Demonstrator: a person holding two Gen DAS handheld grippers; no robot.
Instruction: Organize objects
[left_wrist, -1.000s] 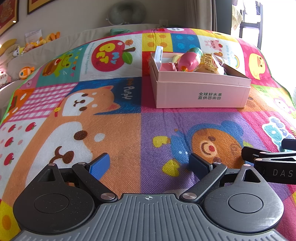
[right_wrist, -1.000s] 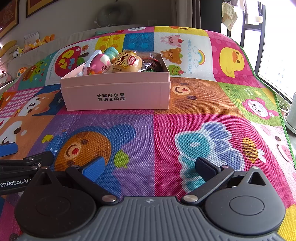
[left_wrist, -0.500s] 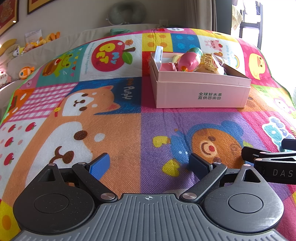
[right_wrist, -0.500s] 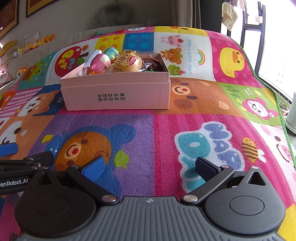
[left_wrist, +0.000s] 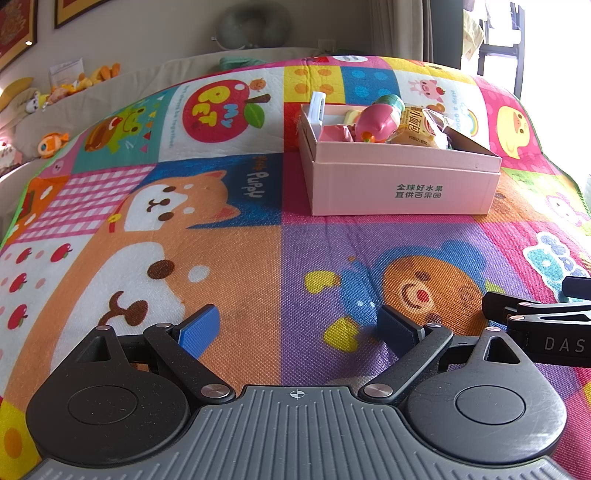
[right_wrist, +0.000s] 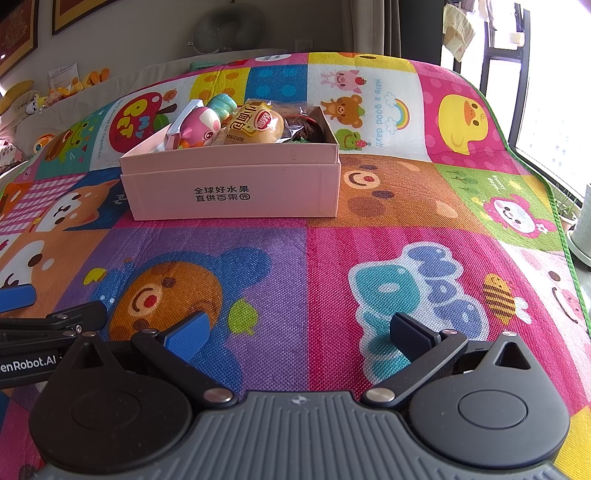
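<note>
Pink box (right_wrist: 229, 192) holds the gathered toys and snacks; left gripper (left_wrist: 295, 328) and right gripper (right_wrist: 301, 332) hover wide open, empty.

Your box (left_wrist: 402, 184) sits on the mat (left_wrist: 229, 258), far and right of centre from your left gripper (left_wrist: 299, 328), far and left of centre from your right gripper (right_wrist: 299, 332). In it: pig toy (right_wrist: 201, 127) to the left, bottle (right_wrist: 221, 103) behind it, bread packet (right_wrist: 256, 125) in the middle, wrapped dark item (right_wrist: 306, 127) at right. Grippers lie side by side at the near edge, well apart from the box.
</note>
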